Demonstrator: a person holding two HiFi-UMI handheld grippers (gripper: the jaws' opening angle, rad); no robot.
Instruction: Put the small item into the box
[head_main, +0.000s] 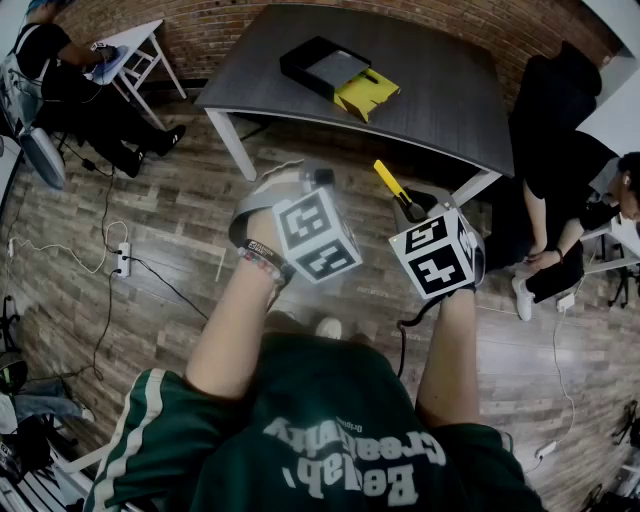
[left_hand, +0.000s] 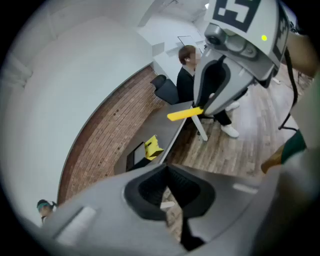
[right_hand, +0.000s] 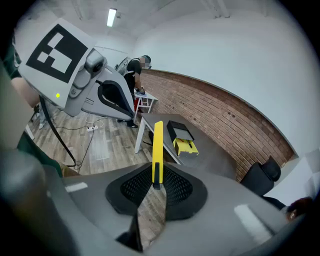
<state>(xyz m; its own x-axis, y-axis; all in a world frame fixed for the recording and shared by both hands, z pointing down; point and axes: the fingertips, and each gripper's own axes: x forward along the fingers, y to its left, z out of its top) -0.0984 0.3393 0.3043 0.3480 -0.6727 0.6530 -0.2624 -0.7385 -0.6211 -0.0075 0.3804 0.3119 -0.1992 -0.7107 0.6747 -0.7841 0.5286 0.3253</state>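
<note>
The yellow item (right_hand: 157, 150) is clamped in the right gripper (right_hand: 158, 184), well short of the table (head_main: 450, 90); the left gripper (left_hand: 167, 175) is closed on nothing; next, the box (head_main: 325, 67) must be reached and the item lowered in.

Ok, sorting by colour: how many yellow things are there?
2: a yellow tool clamped in the right gripper, a yellow tray beside the black box on the table; more may be hidden.
</note>
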